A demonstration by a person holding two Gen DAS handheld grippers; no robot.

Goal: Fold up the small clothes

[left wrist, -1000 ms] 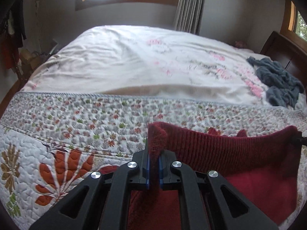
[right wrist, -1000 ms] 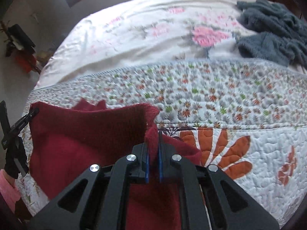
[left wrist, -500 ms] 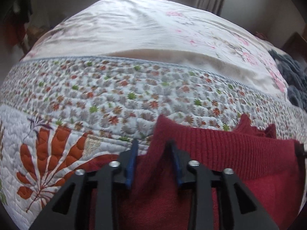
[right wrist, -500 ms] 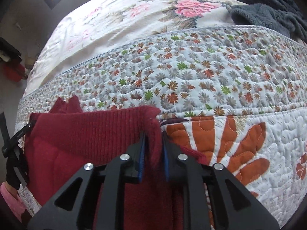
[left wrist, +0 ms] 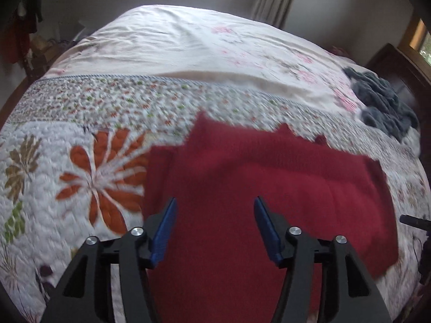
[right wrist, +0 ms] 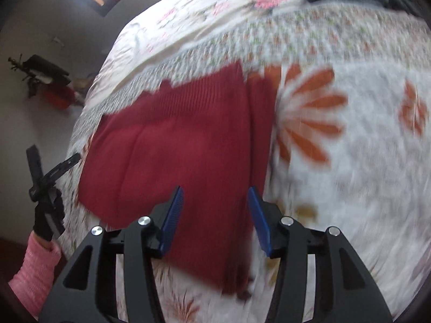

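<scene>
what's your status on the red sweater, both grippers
Left gripper open, jaws wide, holding nothing. Right gripper open too. Red sweater lies folded on the quilt, free of both. Grey garment lies well clear.

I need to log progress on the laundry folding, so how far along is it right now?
Done: the red sweater lies folded over on the quilt, ribbed hem on top. In hand: nothing; the left gripper and right gripper are both open above it. Left: any further fold or tidying of the sweater, and the grey garment is crumpled near the headboard, unfolded.
</scene>
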